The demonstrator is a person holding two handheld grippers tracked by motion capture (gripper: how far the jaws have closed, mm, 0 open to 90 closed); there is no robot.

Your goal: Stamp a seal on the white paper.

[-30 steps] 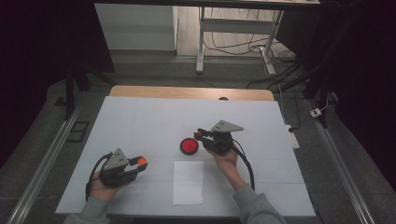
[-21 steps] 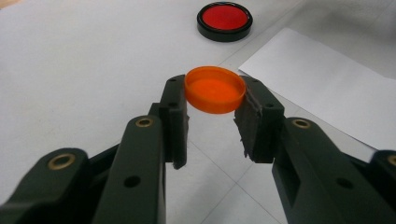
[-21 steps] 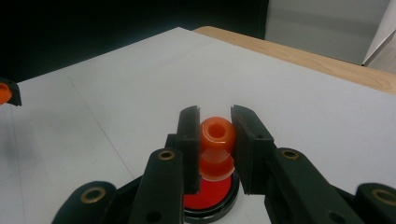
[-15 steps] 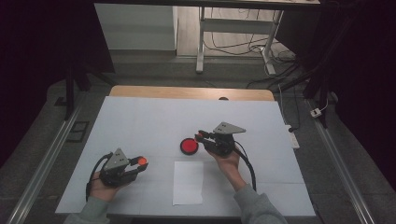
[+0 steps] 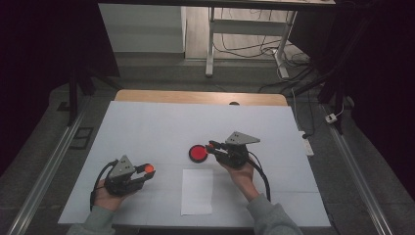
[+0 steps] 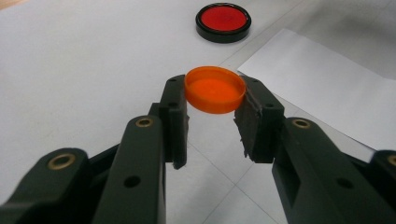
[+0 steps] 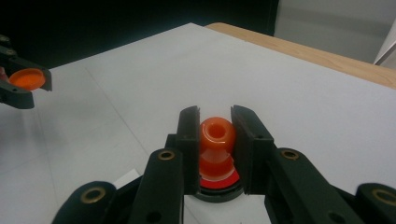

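At the left, the left gripper [image 5: 145, 171] was clamped on an orange cap [image 6: 215, 89], held clear above the white table [image 5: 147, 127] (open side up). A sheet of paper [image 5: 197, 191] lay at the near middle. Beyond it sat a red-and-black dish [image 5: 198, 153]. The right gripper [image 5: 212, 147] was clamped on a small orange bottle [image 7: 216, 135] directly over that dish.

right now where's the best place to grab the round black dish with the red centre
Take the round black dish with the red centre across its low outer rim from straight above. It lies flat on the white table, so the thin wall is the one edge two jaws can span.
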